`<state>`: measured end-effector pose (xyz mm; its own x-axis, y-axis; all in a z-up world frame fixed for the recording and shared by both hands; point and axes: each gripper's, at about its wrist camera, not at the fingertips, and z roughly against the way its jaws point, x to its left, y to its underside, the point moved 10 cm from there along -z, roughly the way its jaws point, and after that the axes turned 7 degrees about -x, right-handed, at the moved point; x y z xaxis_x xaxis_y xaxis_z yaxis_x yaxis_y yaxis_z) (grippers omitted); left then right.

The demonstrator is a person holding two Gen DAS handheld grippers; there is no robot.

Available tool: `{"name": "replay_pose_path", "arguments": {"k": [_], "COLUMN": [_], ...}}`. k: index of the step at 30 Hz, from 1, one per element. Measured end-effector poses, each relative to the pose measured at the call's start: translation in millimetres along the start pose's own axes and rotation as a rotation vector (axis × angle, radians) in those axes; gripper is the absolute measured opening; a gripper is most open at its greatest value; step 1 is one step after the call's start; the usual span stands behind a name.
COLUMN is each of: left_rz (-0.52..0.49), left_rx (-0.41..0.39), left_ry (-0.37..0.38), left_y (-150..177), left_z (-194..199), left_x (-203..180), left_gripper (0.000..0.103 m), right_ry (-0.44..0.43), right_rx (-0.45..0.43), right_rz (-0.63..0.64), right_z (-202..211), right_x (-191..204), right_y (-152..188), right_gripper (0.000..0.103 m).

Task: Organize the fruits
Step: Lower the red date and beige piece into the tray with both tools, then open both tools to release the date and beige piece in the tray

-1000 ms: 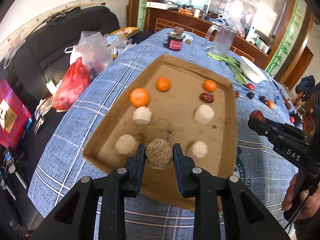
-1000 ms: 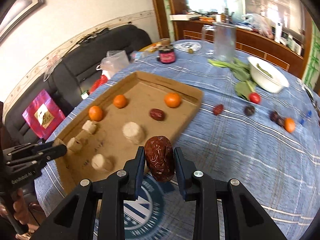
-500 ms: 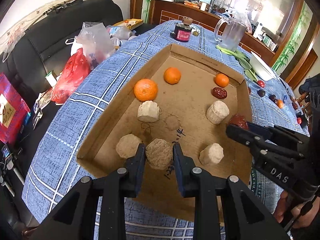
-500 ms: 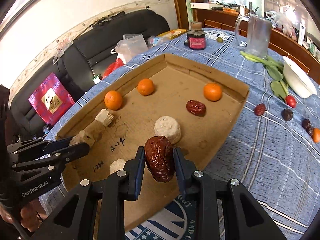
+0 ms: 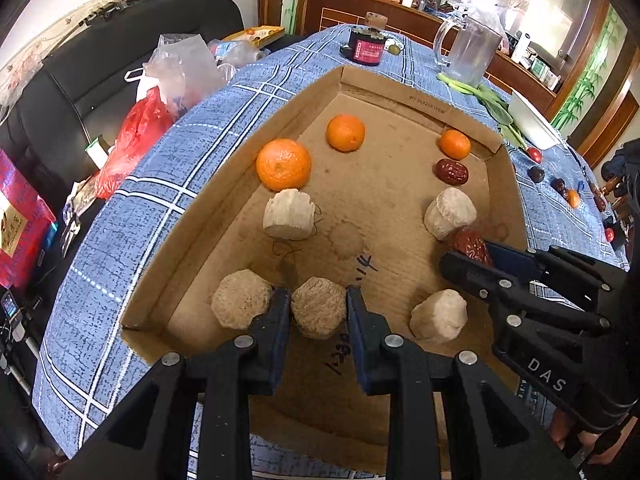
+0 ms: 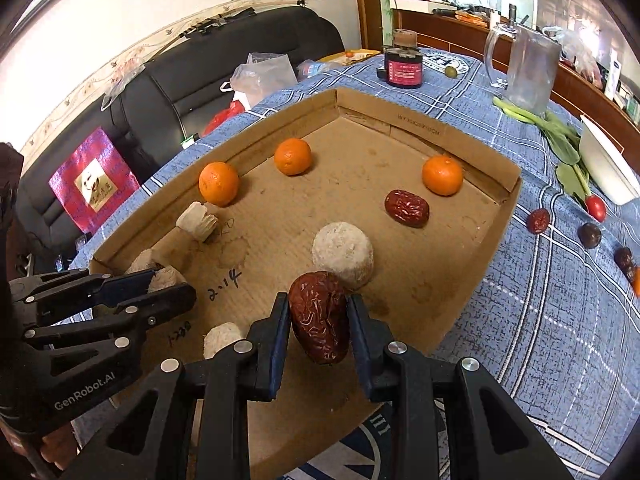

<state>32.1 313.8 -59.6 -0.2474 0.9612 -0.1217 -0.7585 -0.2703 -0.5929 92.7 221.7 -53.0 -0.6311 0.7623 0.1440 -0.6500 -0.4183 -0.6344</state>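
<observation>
- The job looks well along but not finished: the cardboard tray (image 6: 472,148) on the blue checked surface (image 6: 560,320) already holds three oranges (image 6: 442,175), one red date (image 6: 406,208) and several pale beige round pieces (image 6: 343,255).
- Left to do, as I judge it: a few small dark and red fruits (image 6: 538,220) lie loose on the surface beyond the tray's right edge, near a white bowl (image 6: 608,168) and some greens.
- The right hand-held gripper (image 6: 319,320) is clenched on a second red date (image 6: 319,316), wrinkled, glossy and dark red, held over the tray floor near its right edge, just beside one beige piece.
- The left hand-held gripper (image 5: 319,312) grasps a beige, rough-textured lump (image 5: 318,307) at the tray's near edge, close beside a similar lump (image 5: 240,304); whether it rests on the cardboard I cannot tell.
- Oranges sit toward the tray's far edge, beige pieces nearer.
</observation>
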Motion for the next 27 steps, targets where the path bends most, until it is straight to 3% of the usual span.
{"name": "replay_pose_path", "arguments": {"k": [12,16,19,27], "left_rz": [-0.008,-0.013,-0.024,-0.054], "left_rx": [0.003,0.007,0.002,-0.046], "left_ry": [-0.002,-0.004,-0.007,-0.043], "left_y": [4,6,8,4], "left_z": [-2,2,7,28], "left_x": [-1,-1,0,-1], "left_gripper": [0.026,0.027,0.032,0.053], "right_ry": [0.027,0.031,0.041,0.041], "right_rx": [0.012,0.008,-0.008,-0.043], "right_rz": [0.05,0.05,0.049,0.022], "right_z": [-6,-1,7,36], "right_x": [1,-1,-3,-12], "right_y": [0,0,0,1], "right_gripper": [0.032,0.042,0.051,0.051]}}
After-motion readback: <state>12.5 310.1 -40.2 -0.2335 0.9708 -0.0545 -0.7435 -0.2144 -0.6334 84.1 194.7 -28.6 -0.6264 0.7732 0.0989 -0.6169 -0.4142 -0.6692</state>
